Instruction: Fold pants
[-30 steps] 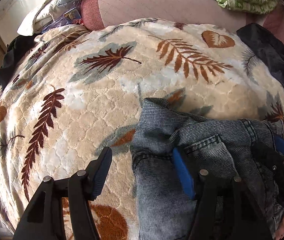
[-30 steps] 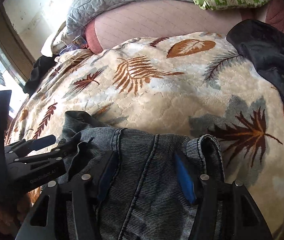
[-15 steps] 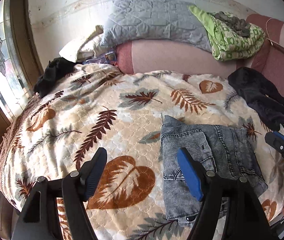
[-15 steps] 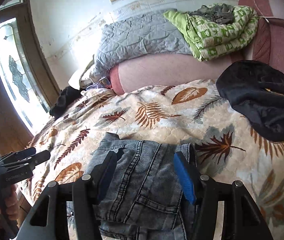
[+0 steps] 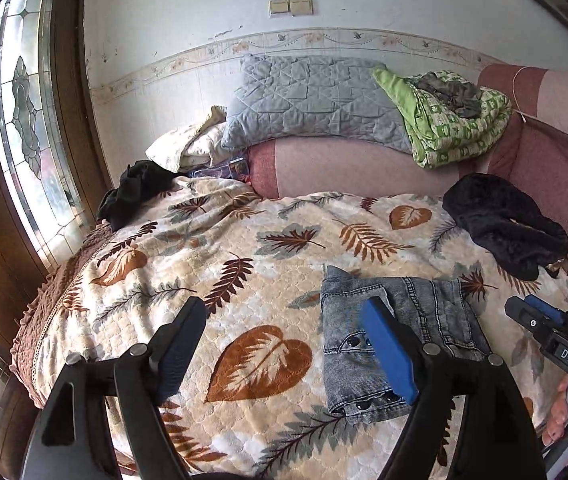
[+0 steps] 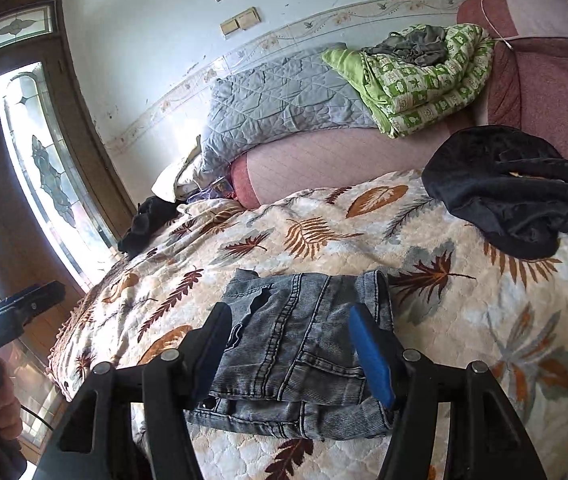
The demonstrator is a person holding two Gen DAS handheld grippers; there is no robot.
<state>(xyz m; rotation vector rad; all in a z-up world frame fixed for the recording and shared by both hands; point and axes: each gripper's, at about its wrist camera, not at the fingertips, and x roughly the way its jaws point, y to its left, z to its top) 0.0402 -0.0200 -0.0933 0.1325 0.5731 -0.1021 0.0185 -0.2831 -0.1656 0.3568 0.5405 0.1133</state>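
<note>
1. Pants [image 5: 398, 344]: grey-blue denim, folded into a compact stack, lying on the leaf-print blanket [image 5: 243, 264] in the lower centre-right of the left wrist view and the lower centre of the right wrist view [image 6: 304, 356].
2. Left gripper [image 5: 284, 344]: fingers spread wide apart and holding nothing; its blue-padded finger overlaps the pants in the picture, but whether they touch cannot be told. It also shows at the left edge of the right wrist view [image 6: 23, 304].
3. Right gripper [image 6: 288, 354]: jaws apart and gripping nothing, framing the folded pants from above.
4. Writing: the letters "DAS" are readable on the right gripper's body at the right edge of the left wrist view [image 5: 552, 328].
5. Upper middle: a grey quilted pillow [image 5: 308, 100], with a green patterned quilt [image 5: 456, 120] to its right.
6. Right: a black garment [image 5: 504, 224] bunched on the blanket, well apart from the pants.
</note>
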